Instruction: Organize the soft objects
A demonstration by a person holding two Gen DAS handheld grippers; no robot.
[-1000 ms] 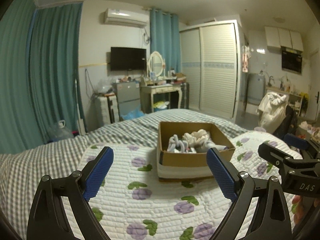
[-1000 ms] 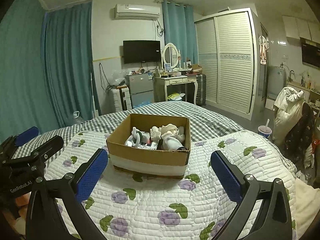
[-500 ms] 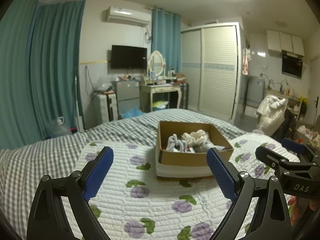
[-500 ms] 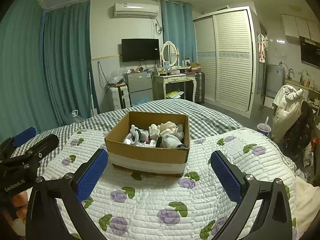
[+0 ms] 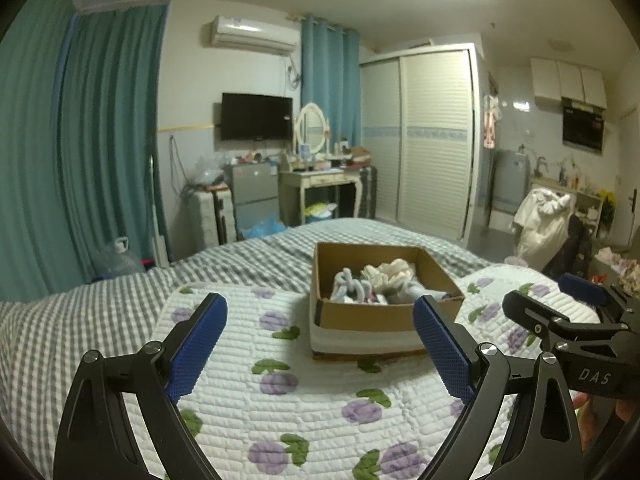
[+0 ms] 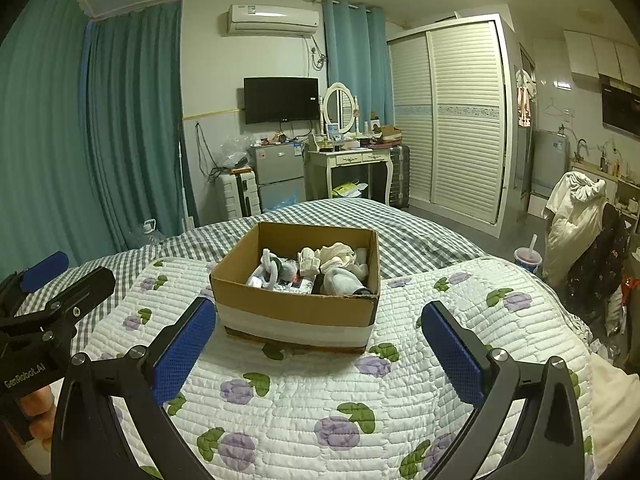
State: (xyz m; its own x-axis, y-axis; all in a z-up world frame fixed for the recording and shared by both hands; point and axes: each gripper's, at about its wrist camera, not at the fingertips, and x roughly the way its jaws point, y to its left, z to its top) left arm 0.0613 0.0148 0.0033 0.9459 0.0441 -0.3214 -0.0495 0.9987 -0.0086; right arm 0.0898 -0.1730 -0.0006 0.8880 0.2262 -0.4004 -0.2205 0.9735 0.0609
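An open cardboard box point(image 5: 360, 314) point(image 6: 292, 308) stands on a white quilt with purple flowers point(image 5: 280, 400) point(image 6: 320, 400) on the bed. Inside lie several rolled socks and soft cloths, white, cream and grey point(image 5: 380, 280) point(image 6: 328, 268). My left gripper point(image 5: 320, 340) is open and empty, held above the quilt in front of the box. My right gripper point(image 6: 316, 344) is open and empty, also short of the box. Each gripper shows at the edge of the other's view: the right one in the left wrist view point(image 5: 560, 320), the left one in the right wrist view point(image 6: 52, 300).
A grey checked sheet point(image 5: 80, 320) covers the bed beyond the quilt. Behind stand teal curtains point(image 6: 60, 140), a small fridge point(image 6: 276, 172), a dressing table point(image 6: 352, 160) and a wardrobe point(image 6: 456, 120). A chair with clothes point(image 6: 580, 220) and a cup point(image 6: 528, 258) are at the right.
Both grippers have drawn back and risen a little, so the box looks slightly smaller and farther. Both stay open and empty.
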